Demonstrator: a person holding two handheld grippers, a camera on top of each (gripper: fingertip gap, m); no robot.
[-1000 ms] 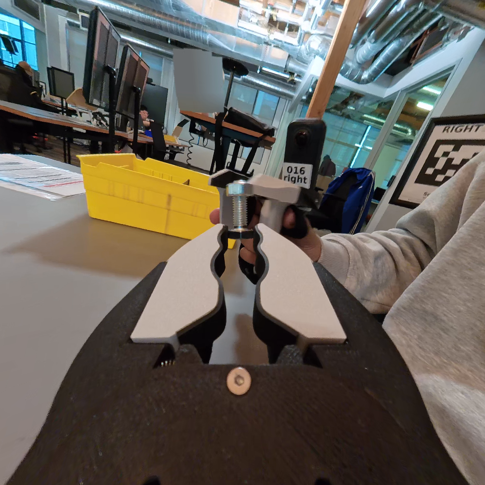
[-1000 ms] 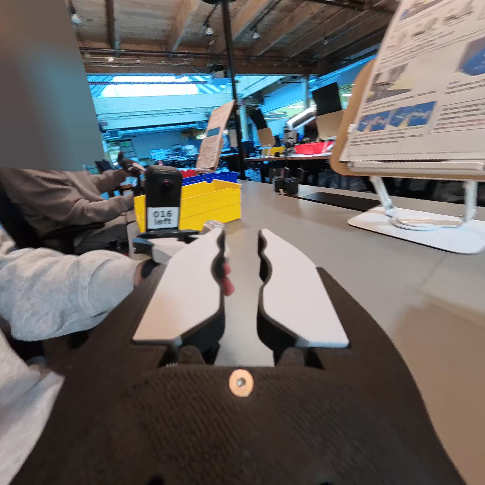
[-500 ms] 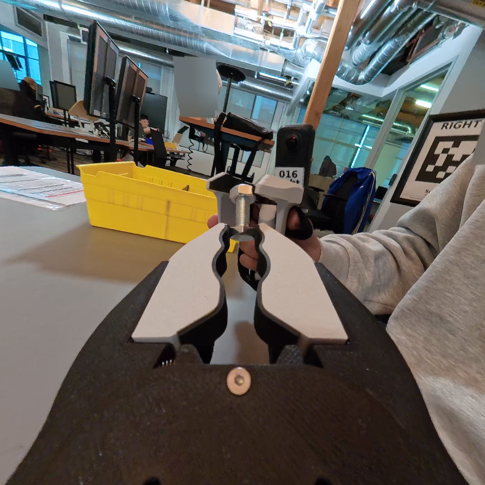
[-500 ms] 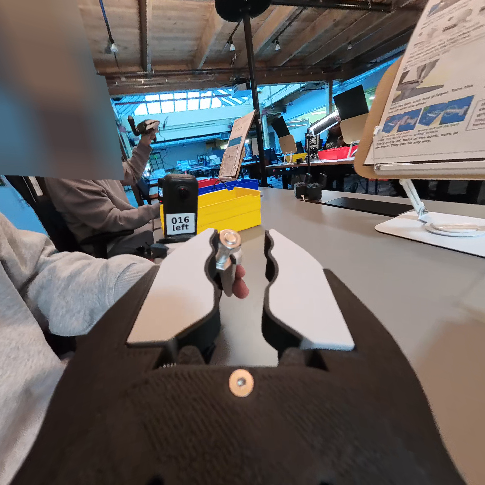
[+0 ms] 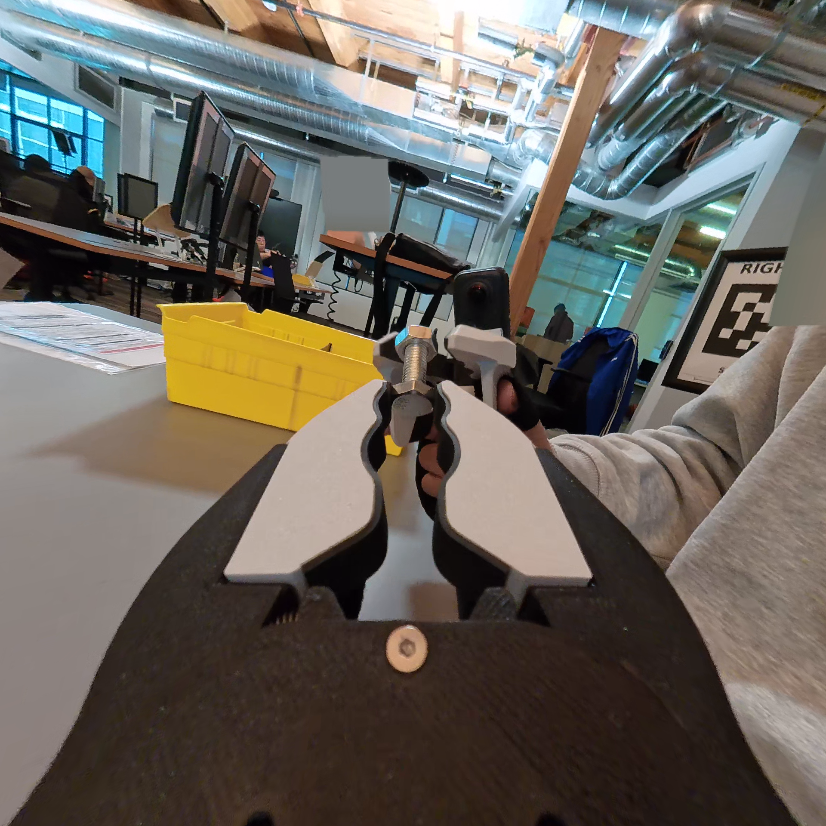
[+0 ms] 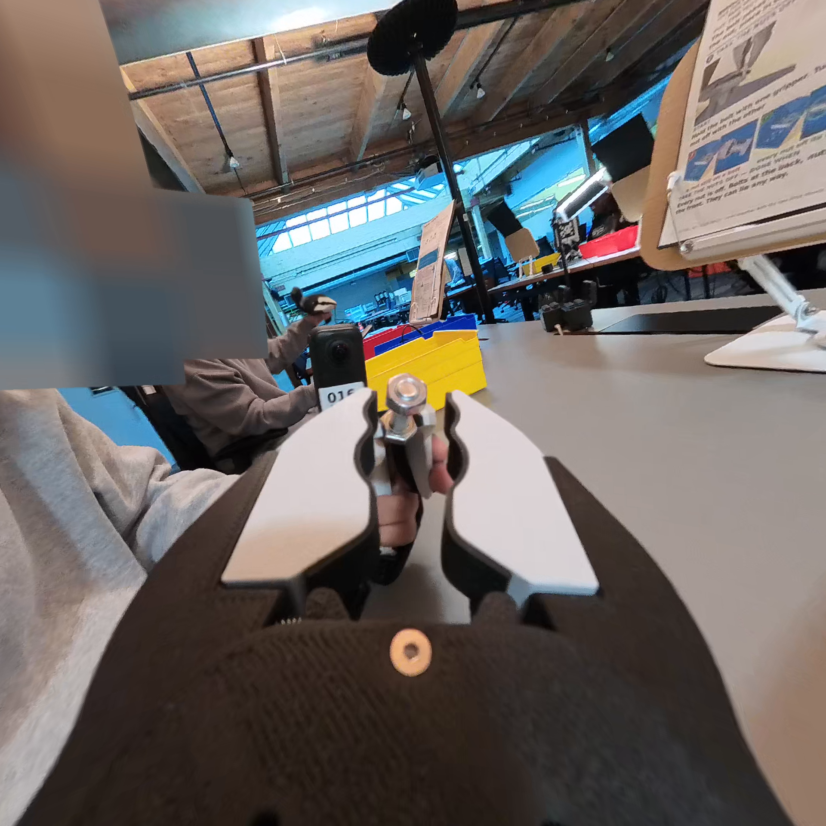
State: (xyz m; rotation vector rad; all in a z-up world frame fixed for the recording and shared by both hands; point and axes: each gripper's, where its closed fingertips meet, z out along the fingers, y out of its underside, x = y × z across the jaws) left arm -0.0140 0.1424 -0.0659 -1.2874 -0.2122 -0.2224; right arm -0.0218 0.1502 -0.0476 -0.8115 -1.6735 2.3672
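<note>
Left wrist view. Left gripper (image 5: 409, 395) closed to a narrow gap, clamped on the hex head of a steel bolt (image 5: 415, 364). Long axis of the bolt upright, leaning slightly right, with a nut (image 5: 419, 340) at the top end. Right gripper (image 5: 429, 351) straight beyond the bolt, facing it, one fingertip on each side of the nut. Yellow bin (image 5: 250, 371) behind and left of the bolt, on the grey table (image 5: 89, 491). Far right of the bolt, a framed black-and-white marker board (image 5: 751, 322) with printed letters; no brand legible.

Right wrist view. Right gripper wide open, holding nothing. Bolt between its fingertips, threaded end and nut pointing up toward the camera; hard to tell if either fingertip touches the nut. Below the nut, the bolt head pinched in the left gripper. Left of the bolt, a black camera (image 6: 335, 353) with a white printed label (image 6: 342, 395). Upper right of the bolt, an illustrated instruction sheet (image 6: 760, 111) on a stand.
</note>
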